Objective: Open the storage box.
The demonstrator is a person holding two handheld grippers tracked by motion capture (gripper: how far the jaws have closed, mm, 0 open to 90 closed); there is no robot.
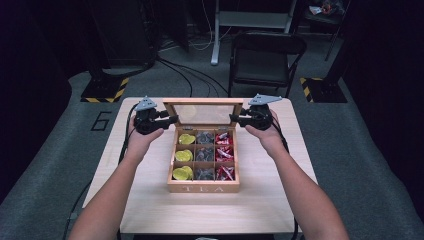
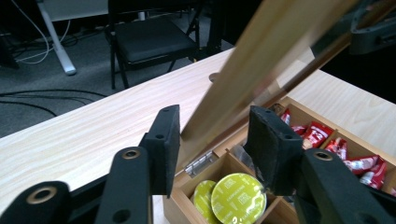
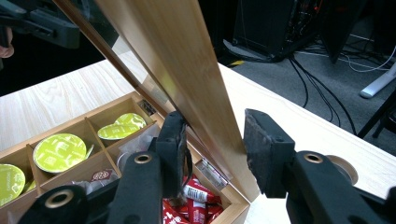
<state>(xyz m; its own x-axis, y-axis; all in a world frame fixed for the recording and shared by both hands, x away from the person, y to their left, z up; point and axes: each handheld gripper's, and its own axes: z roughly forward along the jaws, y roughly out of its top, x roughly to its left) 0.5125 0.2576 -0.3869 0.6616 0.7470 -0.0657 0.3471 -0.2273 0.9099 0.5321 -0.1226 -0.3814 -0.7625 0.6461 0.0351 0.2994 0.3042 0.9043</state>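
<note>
Wooden tea box open: green pods, red packets.

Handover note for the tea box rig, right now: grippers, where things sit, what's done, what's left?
Left gripper: jaws straddle the lid's left edge, no clamp visible.
Right gripper: jaws straddle the lid's right edge; one pad near or on the inner face, the other clear.
Tea box: mid-table, lid raised, tilted.
Inside: green capsules in the left column, dark packets in the middle, red sachets on the right.
Left, likely: guide the lid with both grippers.
</note>
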